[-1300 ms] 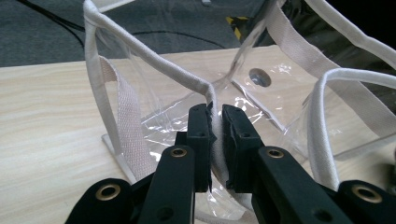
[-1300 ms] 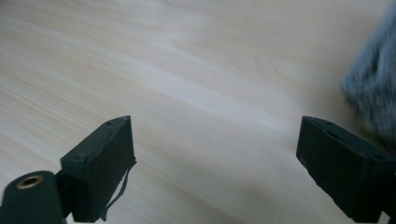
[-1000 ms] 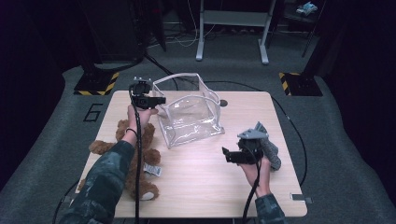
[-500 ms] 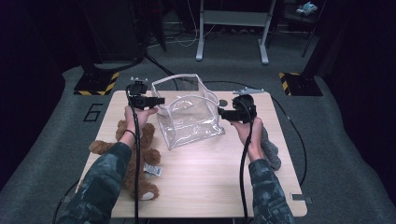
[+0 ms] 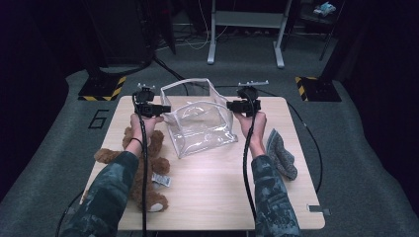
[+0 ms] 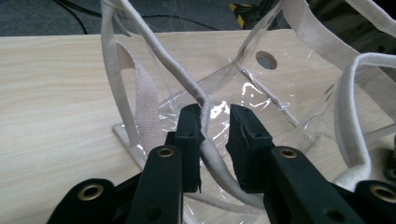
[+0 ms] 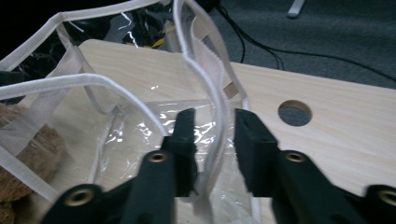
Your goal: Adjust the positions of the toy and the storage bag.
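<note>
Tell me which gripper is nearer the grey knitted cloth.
Right. The right gripper is at the clear plastic bag's right rim, up-table from the grey knitted cloth; the left gripper is across the bag.

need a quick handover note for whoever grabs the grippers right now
Left gripper: jaws open around the left rim of the clear bag, not clamped.
Right gripper: jaws open around the right rim, the trim between them.
The bag stands open mid-table. Teddy bear lies at the left under the left forearm; grey cloth lies at the right.
Done: both grippers lined up on the rims.
Left: probably close both and hold the bag open; nothing is inside yet.
</note>
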`<action>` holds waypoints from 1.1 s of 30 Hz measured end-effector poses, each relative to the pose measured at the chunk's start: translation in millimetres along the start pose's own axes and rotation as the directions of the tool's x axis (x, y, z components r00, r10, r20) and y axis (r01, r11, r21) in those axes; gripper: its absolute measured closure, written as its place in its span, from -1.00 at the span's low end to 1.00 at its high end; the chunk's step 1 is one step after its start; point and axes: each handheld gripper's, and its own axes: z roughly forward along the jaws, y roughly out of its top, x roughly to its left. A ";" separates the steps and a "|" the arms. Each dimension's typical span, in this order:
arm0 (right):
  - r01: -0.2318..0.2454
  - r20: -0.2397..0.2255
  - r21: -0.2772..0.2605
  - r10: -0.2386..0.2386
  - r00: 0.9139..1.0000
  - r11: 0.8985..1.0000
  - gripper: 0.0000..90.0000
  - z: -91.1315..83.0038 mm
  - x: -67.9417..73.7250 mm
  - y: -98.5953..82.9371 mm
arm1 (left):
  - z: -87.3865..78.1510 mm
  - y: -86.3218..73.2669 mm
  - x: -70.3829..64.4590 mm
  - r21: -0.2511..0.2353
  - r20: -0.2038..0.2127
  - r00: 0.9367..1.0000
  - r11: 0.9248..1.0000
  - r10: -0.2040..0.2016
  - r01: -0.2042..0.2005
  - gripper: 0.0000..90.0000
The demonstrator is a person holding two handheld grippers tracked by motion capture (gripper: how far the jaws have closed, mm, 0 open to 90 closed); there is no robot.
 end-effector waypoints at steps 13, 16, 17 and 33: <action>0.041 0.058 0.025 -0.042 0.997 0.999 0.96 -22.9 3.9 -19.8 | -0.2 0.3 -2.2 0.000 0.001 1.000 1.000 0.003 -0.003 0.74; 0.045 0.048 0.023 -0.046 0.998 0.999 0.96 -32.5 1.2 -28.2 | 3.0 1.8 -7.4 0.009 0.006 1.000 1.000 0.027 -0.027 0.75; 0.042 0.046 0.018 -0.043 0.998 0.999 0.96 -34.9 1.2 -30.2 | 4.1 2.3 -8.9 0.009 0.003 0.999 0.999 0.035 -0.035 0.75; 0.142 -0.013 0.038 -0.142 0.990 0.989 0.35 -63.8 11.5 -33.7 | 7.0 6.2 -12.5 0.094 0.037 0.999 0.995 0.036 -0.040 0.14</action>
